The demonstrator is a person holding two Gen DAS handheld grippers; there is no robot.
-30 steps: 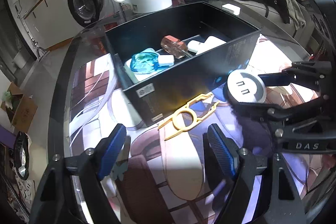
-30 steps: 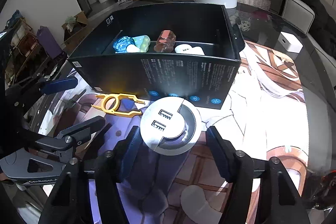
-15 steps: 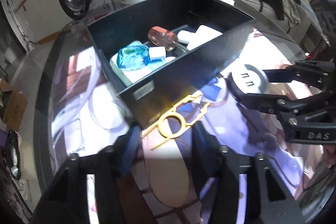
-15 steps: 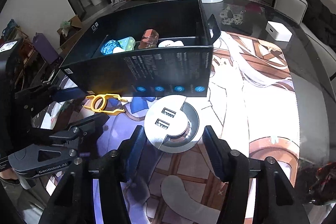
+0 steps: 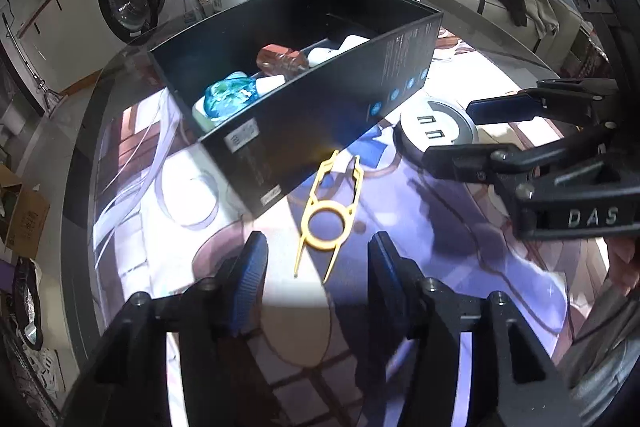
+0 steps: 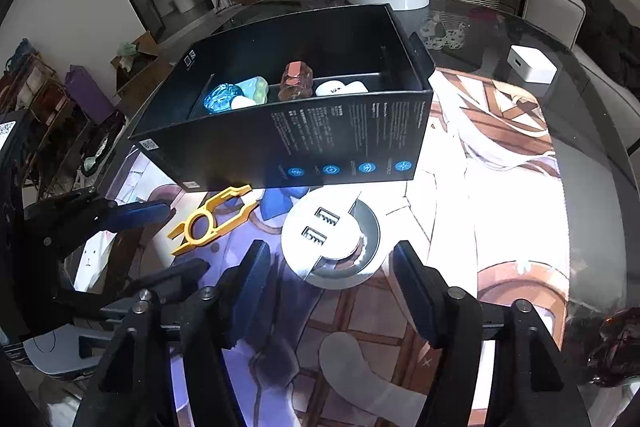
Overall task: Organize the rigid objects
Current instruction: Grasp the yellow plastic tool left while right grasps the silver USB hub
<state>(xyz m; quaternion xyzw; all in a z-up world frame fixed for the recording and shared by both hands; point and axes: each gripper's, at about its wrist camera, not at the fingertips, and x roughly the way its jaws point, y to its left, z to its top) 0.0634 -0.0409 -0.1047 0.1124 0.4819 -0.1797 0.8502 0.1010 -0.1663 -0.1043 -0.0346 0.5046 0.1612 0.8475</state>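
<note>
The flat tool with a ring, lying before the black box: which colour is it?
Yellow. The flat tool shows best in the left wrist view.

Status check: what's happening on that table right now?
Both tools opening, nothing held. Left tool over yellow clip; right tool at round USB hub. Black box just beyond.

bottles point(image 5: 230, 95) in box point(image 5: 320, 131), clip point(image 5: 326, 215) before box

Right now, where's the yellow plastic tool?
The yellow plastic tool lies flat on the printed mat, just outside the black box's near wall, left of the round USB hub; in the left wrist view it sits ahead of the open fingers, untouched.
</note>
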